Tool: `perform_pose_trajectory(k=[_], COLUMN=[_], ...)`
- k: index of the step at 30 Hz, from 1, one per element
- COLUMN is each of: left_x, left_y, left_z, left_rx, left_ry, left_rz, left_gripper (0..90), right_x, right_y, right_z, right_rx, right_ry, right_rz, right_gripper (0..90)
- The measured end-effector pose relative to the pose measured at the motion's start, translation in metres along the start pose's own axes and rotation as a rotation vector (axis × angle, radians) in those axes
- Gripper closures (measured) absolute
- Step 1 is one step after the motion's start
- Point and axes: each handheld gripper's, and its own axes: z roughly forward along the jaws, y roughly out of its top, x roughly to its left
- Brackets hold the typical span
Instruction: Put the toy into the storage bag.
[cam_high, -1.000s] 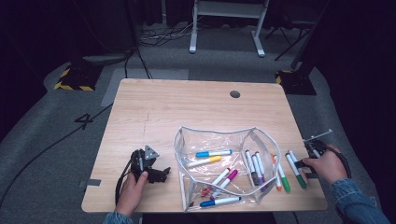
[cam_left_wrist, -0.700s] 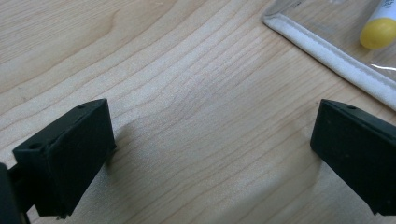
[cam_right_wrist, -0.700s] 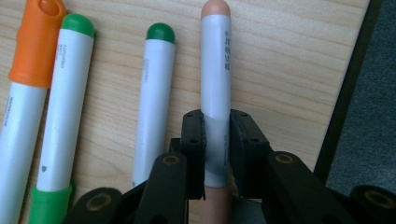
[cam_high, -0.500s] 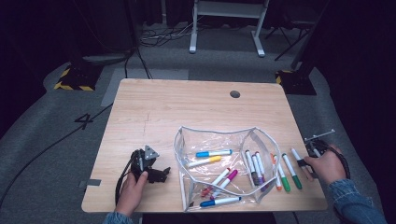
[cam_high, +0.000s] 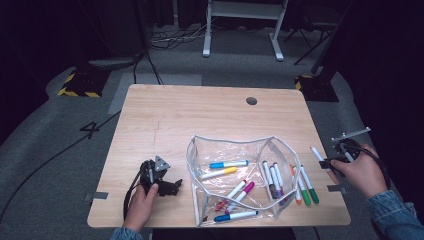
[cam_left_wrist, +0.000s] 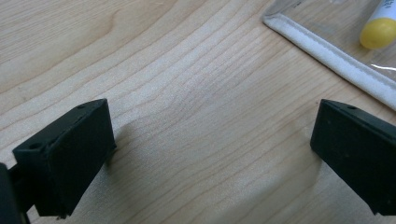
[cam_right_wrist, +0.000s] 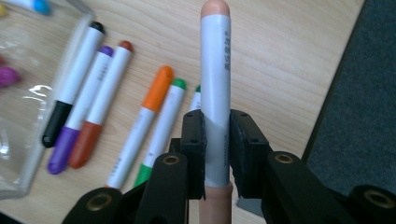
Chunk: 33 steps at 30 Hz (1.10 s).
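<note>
The table (cam_high: 200, 120) is pale wood with a small round hole (cam_high: 251, 100) near its far edge, lit brightly while the room around it falls into near darkness. Under it lies a grey carpet floor (cam_high: 60, 135) with a painted number four (cam_high: 91, 128), a strip of yellow-and-black tape (cam_high: 75, 92) at the left and black cables (cam_high: 165, 42) trailing across it. Beyond the far side stands the white metal leg frame (cam_high: 242, 25) of another piece of furniture.
</note>
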Motion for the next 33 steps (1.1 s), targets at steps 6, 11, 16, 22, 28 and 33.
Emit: perform_pose_trajectory(k=[6,11,16,22,28,33], left_x=[0.000,0.000,0.000,0.000,0.000,0.000], left_y=[0.000,0.000,0.000,0.000,0.000,0.000], left_z=[0.000,0.000,0.000,0.000,0.000,0.000], left_rx=[0.000,0.000,0.001,0.000,0.001,0.000], left_ry=[0.000,0.000,-0.001,-0.003,-0.002,0.000], left_rz=[0.000,0.000,0.000,0.000,0.000,0.000], left_gripper=[0.0,0.0,0.0,0.0,0.0,0.0], right_x=[0.017,0.036,0.055,0.079,0.104,0.129], right_y=[0.015,0.028,0.038,0.047,0.055,0.061], right_z=[-0.021,-0.039,-0.057,-0.072,-0.081,-0.083], right_rx=[-0.039,-0.071,-0.107,-0.134,-0.143,-0.136], right_ry=[0.043,0.072,0.099,0.130,0.158,0.185], right_rz=[-0.045,-0.099,-0.170,-0.245,-0.312,-0.384], right_gripper=[77.3,77.3,77.3,77.3,77.3,77.3])
